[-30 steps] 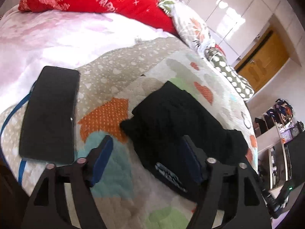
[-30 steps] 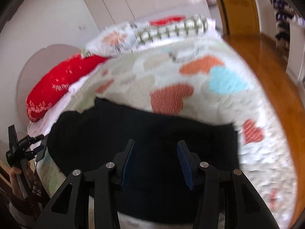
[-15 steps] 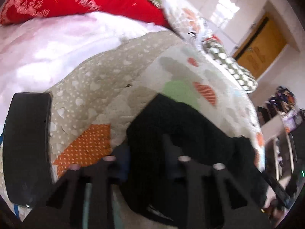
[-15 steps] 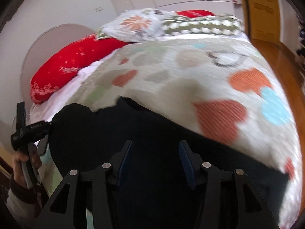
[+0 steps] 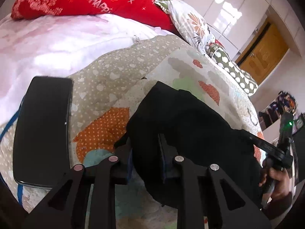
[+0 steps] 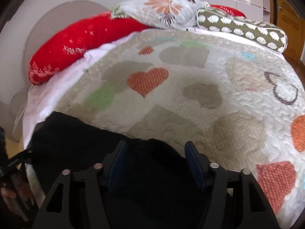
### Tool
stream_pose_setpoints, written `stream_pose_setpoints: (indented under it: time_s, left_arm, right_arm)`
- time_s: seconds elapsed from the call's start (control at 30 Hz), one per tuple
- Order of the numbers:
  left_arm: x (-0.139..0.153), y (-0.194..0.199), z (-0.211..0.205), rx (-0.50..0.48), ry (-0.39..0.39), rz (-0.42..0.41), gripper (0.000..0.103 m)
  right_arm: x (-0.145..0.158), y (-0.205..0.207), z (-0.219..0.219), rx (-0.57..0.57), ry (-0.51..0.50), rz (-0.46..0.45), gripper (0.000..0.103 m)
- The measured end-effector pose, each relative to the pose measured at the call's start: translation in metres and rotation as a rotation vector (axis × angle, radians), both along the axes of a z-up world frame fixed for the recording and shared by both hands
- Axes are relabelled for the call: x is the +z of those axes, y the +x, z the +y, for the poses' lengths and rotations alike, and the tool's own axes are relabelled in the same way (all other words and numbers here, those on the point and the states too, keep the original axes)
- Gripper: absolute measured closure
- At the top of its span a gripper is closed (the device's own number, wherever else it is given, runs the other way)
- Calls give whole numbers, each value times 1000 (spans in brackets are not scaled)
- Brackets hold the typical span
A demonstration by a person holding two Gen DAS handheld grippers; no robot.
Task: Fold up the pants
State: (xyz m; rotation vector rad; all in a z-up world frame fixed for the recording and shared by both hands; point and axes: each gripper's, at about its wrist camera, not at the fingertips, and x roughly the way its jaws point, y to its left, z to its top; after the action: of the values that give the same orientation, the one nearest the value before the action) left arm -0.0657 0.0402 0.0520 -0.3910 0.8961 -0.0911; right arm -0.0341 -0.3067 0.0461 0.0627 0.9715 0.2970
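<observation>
The pants [image 5: 190, 126], black and bunched into a thick mass, lie on the heart-patterned quilt [image 6: 190, 99] of the bed, at its near edge; in the right wrist view the same pants [image 6: 80, 133] fill the lower left of the frame.

Left gripper [image 5: 145, 152]: fingers clenched on a fold at the near left edge of the pants; the fabric passes between both pads and bulges to the right of them.

Right gripper [image 6: 155, 162]: fingers released and spread wide, positioned over the upper edge of the pants; black cloth lies between and under them; whether the pads touch it cannot be told.

In the left wrist view the other gripper [image 5: 274, 148] appears at the far right end of the pants, held by the person's hand [image 5: 278, 181].

A black phone [image 5: 42, 131] lies flat on the quilt, left of the pants and apart from them; a blue cable [image 5: 9, 124] runs beside it.

At the head of the bed: a red pillow [image 6: 80, 38], a floral pillow [image 6: 162, 7], a green spotted bolster [image 6: 242, 30].
</observation>
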Motion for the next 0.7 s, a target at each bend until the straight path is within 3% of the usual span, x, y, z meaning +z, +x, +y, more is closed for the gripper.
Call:
stream_pose_setpoints:
  time_s: [0.03, 0.17, 0.23, 0.37, 0.47, 0.57, 0.7]
  left_arm:
    - [1, 1, -2, -5, 4, -3, 84]
    - [3, 2, -2, 0, -6, -12, 81]
    - [-2, 3, -2, 14, 6, -5, 75]
    - [-9, 7, -3, 23, 30, 12, 65]
    - [0, 3, -1, 39, 61, 3, 49]
    - [10, -2, 1, 52, 91, -19, 41]
    - [22, -7, -6, 46, 126, -53, 36]
  right_arm:
    - [-4, 2, -1, 4, 9, 9, 88]
    - [-1, 2, -1, 10, 23, -25, 94]
    - [4, 3, -6, -30, 46, -68, 95]
    - [-17, 17, -2, -63, 11, -30, 96]
    - [-9, 14, -2, -70, 22, -40, 90]
    - [10, 3, -9, -77, 38, -76, 88]
    - [34, -24, -12, -59, 60, -124, 65]
